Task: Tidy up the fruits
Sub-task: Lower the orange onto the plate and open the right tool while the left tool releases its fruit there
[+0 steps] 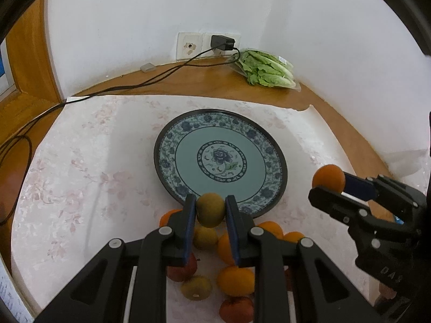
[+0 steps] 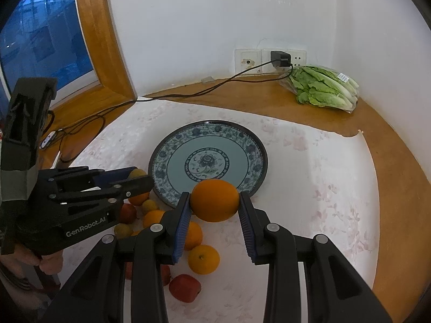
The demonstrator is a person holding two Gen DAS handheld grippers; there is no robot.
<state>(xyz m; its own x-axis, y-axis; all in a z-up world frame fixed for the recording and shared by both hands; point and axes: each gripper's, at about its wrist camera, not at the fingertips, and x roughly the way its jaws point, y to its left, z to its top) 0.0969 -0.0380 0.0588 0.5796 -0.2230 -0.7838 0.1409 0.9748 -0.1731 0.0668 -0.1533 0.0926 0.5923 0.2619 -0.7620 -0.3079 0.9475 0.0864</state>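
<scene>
Left gripper [image 1: 210, 210] is clenched on a yellow-green fruit [image 1: 210, 209], held just over the near rim of the patterned plate [image 1: 172, 145]. Right of it, the right gripper [image 2: 214, 201] grasps an orange [image 2: 214, 200] before the same rim. Loose fruits [image 2: 203, 259] lie nearer than the plate.

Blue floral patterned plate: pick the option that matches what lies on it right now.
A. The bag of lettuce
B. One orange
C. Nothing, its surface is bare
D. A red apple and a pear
C: the blue floral patterned plate has a bare face in both views; the round orange is clamped in the right gripper, the yellow-green pear in the left gripper, both short of it.
</scene>
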